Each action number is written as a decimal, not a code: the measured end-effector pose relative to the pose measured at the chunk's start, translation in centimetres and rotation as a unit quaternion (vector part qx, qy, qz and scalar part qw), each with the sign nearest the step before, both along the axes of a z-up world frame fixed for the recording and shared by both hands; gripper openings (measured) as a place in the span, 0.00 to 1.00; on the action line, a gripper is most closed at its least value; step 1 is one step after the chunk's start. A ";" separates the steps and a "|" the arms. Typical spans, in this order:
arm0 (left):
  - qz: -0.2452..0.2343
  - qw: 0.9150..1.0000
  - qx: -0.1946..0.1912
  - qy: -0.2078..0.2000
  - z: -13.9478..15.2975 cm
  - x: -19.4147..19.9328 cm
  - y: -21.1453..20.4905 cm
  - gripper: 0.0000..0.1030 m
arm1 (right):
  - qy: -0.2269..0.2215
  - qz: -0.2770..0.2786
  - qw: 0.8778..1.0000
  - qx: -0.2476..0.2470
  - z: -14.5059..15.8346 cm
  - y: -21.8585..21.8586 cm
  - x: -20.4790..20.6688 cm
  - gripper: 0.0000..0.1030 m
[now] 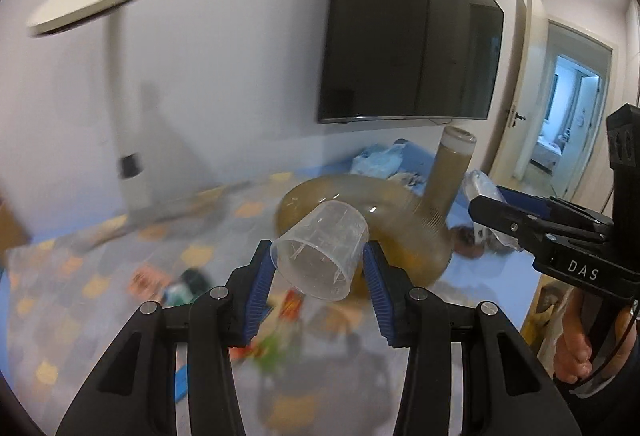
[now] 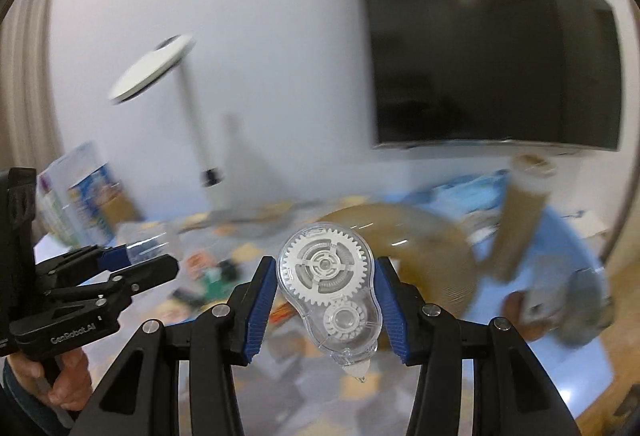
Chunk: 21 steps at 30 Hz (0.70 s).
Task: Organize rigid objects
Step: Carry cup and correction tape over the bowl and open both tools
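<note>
My left gripper is shut on a clear plastic measuring cup, held tilted in the air with its mouth toward the camera. My right gripper is shut on a clear correction tape dispenser with white gears inside, tip pointing down. The right gripper also shows at the right of the left wrist view, holding the clear dispenser. The left gripper shows at the left of the right wrist view with the clear cup. Both are held above a patterned mat strewn with blurred small objects.
A coiled brown ribbed hose lies on the mat behind the cup. A white floor lamp stands at the left by the wall. A dark TV hangs on the wall. A doorway opens at the right. Boxes stand at the left.
</note>
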<state>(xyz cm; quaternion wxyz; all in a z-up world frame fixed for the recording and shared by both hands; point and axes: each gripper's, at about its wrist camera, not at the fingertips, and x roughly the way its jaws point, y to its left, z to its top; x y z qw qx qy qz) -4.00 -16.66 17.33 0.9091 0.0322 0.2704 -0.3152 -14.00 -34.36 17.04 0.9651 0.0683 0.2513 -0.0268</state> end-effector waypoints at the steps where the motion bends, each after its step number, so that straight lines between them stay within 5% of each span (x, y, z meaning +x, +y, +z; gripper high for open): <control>1: -0.004 1.000 0.002 0.007 -0.2 0.7 -1.2 0.41 | 0.009 -0.012 1.000 -0.005 0.0 -1.0 0.5 0.47; 8: -0.031 0.994 0.051 0.087 -6.5 4.8 -8.1 0.41 | 0.162 -0.015 0.986 -0.029 -6.4 -4.9 5.6 0.47; 15: -0.038 0.989 0.098 0.104 -9.2 5.9 -11.1 0.42 | 0.223 -0.025 0.974 -0.025 -9.7 -7.3 7.2 0.47; 17: -0.037 0.989 0.102 0.101 -9.3 5.8 -11.2 0.52 | 0.231 -0.033 0.972 -0.023 -9.7 -7.8 7.6 0.49; 19: -0.026 0.990 0.100 0.095 -9.0 6.0 -10.8 0.75 | 0.228 -0.046 0.972 -0.024 -9.3 -8.1 7.5 0.64; 21: -0.023 0.991 0.084 0.099 -8.5 5.9 -9.3 0.75 | 0.208 -0.061 0.976 -0.017 -8.7 -8.7 6.8 0.65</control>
